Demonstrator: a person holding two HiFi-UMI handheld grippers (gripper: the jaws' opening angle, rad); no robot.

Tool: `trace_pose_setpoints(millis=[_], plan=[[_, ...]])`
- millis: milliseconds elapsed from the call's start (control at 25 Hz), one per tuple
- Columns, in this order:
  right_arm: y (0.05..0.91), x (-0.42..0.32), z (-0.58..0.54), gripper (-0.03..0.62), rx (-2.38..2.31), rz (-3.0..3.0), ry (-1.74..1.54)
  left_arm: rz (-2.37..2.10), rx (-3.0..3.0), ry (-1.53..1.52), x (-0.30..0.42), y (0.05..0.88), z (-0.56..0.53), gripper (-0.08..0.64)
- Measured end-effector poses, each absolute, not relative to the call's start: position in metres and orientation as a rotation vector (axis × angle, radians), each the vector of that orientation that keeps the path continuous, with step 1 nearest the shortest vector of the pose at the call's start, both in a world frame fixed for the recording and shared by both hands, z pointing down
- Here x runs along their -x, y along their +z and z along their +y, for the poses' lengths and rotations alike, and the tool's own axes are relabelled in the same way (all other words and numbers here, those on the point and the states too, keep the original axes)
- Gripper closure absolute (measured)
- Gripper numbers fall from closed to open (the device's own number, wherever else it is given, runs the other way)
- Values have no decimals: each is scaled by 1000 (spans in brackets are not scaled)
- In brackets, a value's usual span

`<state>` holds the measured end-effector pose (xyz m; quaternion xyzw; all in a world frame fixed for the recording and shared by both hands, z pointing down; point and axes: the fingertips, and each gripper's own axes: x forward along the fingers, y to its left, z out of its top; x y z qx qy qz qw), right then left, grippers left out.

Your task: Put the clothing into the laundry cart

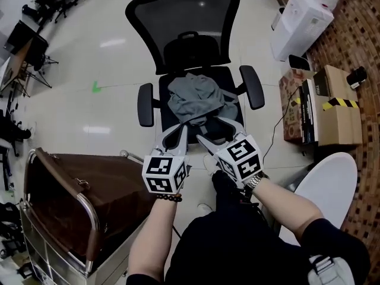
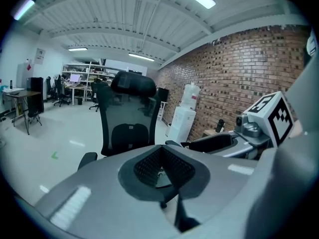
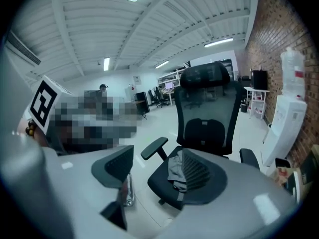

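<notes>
One laundry cart (image 1: 90,215) on floor at left, brown liner showing inside. Left hand-held gripper (image 2: 160,149) pressed together, nothing between. Grey clothing (image 1: 195,100) heaped mid-seat on office chair (image 1: 184,16). Right hand-held gripper (image 3: 157,168) spread, nothing pinched. Water dispenser (image 1: 300,19), boxes (image 1: 339,119) far right.

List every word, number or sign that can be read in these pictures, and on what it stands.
No text can be read.
White paper notices on the wall: too small.
Red label on the clear water bottle: blurred.
Black-and-white marker cubes: square patterns only, no letters.
</notes>
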<state>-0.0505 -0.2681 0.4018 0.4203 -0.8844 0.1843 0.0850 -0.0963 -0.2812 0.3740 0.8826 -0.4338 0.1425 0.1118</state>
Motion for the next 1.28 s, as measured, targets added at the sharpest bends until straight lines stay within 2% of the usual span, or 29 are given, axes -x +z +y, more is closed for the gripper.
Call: trace_pose_setpoints(millis=[200,480,600,760,1080,1280], plan=[[513,91,-331,244,-1058,-2496,615,-1321,-2402,361,141,475,-340,558],[660,90,-393,186,-941,-2395,676,-1352,-2284,421,138,606,-399,558],[721,97,-423,139,-906,-2326,718,-1327,-2221,462,147,660,-433,558],[776,96,-462,80,-852,-2272,752,-1309,-2155,523,146,698,-474,558],[879,96,-507,8,-794,-2149,784,-1296,-2088,561,152,767,-524,558],[932,98,-524,3,-747,-2066,734,-1276,-2059,557,152,803,-541,558]])
